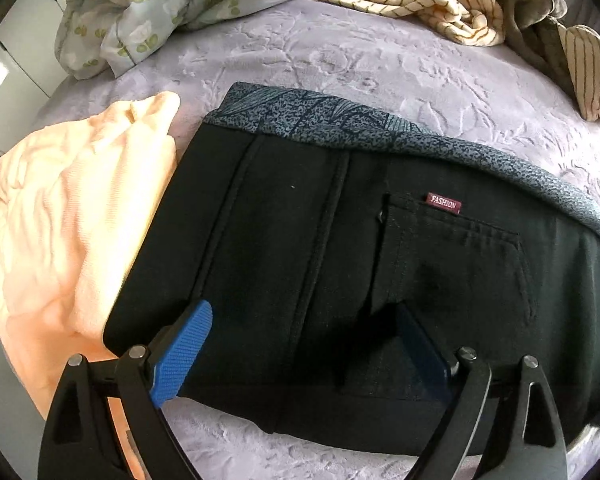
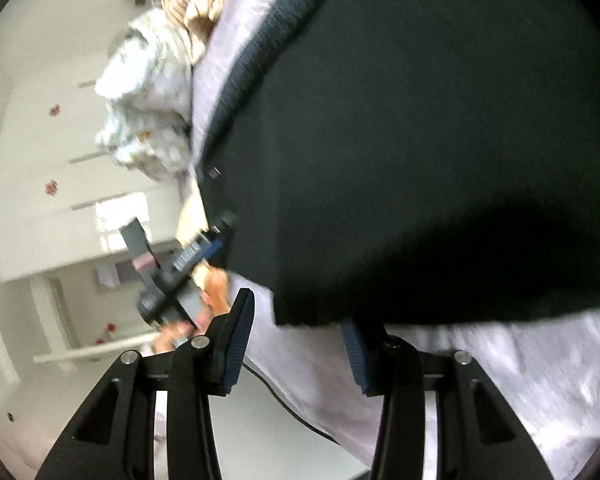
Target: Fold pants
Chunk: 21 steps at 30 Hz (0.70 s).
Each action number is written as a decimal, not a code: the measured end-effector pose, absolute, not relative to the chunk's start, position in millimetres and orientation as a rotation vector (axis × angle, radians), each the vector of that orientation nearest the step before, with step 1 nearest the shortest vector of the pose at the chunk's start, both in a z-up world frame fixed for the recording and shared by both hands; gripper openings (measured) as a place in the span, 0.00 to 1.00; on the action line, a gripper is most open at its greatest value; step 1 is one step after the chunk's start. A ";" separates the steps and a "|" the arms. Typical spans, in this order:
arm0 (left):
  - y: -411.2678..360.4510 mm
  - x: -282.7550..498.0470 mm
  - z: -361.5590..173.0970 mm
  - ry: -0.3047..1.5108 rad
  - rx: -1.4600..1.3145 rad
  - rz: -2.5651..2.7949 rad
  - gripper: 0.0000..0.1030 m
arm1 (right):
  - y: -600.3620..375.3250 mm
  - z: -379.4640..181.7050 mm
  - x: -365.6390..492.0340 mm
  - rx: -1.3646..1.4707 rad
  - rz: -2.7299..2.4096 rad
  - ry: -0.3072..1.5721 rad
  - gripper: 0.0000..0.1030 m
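Note:
Black pants [image 1: 340, 264] lie folded on the lilac bed cover [image 1: 340, 52], with a grey patterned waistband [image 1: 340, 120] on the far side and a red "FASHION" label [image 1: 444, 203] by a back pocket. My left gripper [image 1: 304, 348] is open just above the near part of the pants, its blue pads [image 1: 184, 352] wide apart and empty. In the blurred right wrist view the pants [image 2: 420, 140] fill the upper right. My right gripper [image 2: 296, 344] is open at their near edge, holding nothing. The left gripper [image 2: 188, 264] and a hand show to the left.
A peach garment [image 1: 72, 232] lies left of the pants, partly under them. A flowered quilt [image 1: 140, 8] is bundled at the far left and a striped cream garment [image 1: 460, 0] at the far right. White wardrobe doors [image 2: 40, 160] and a dark cable [image 2: 292, 408] show in the right wrist view.

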<state>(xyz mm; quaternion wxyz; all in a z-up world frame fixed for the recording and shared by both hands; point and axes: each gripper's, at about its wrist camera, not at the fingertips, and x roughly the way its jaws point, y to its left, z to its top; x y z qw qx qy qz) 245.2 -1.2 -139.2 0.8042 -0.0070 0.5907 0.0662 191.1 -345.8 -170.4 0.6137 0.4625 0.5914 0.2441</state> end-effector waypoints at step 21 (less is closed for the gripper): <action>-19.4 252.2 -86.9 1.200 0.004 0.040 0.91 | -358.8 -104.7 192.5 0.614 0.534 1.444 0.53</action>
